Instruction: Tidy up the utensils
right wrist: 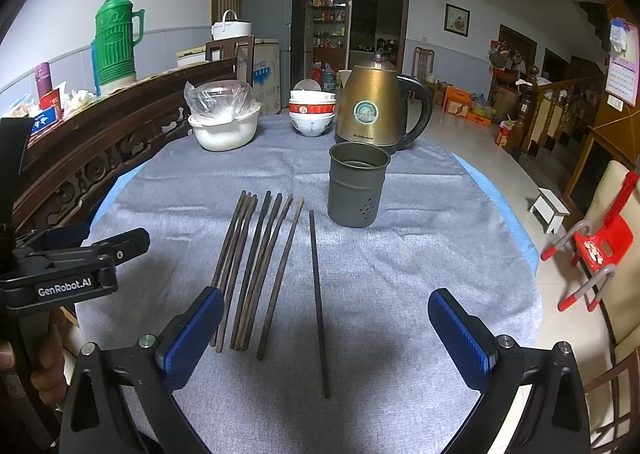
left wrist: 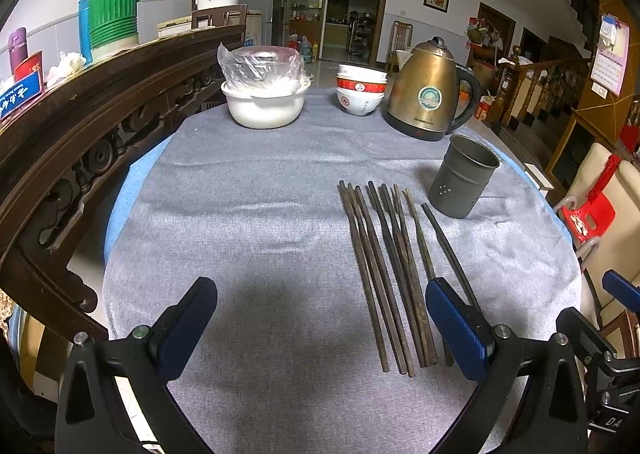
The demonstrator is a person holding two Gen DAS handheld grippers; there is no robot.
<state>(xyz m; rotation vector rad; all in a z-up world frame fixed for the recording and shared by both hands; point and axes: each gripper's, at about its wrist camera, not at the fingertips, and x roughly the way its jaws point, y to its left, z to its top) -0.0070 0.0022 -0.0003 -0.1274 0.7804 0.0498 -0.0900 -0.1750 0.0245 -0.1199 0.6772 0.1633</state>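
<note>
Several dark wooden chopsticks (left wrist: 386, 274) lie side by side on the grey tablecloth (left wrist: 260, 194); they also show in the right wrist view (right wrist: 256, 270). One chopstick (right wrist: 319, 302) lies apart, to the right of the bundle. A grey metal holder cup (right wrist: 357, 184) stands upright beyond them, empty as far as I can see; it also shows in the left wrist view (left wrist: 464, 176). My left gripper (left wrist: 320, 330) is open above bare cloth, left of the chopsticks. My right gripper (right wrist: 326, 338) is open, its fingers either side of the single chopstick's near end.
A brass kettle (right wrist: 378, 110), stacked bowls (right wrist: 312, 112) and a white pot (right wrist: 224, 126) covered in plastic stand at the table's far side. A carved wooden sideboard (left wrist: 80, 126) runs along the left. A red stool (right wrist: 600, 246) and a chair stand right of the table.
</note>
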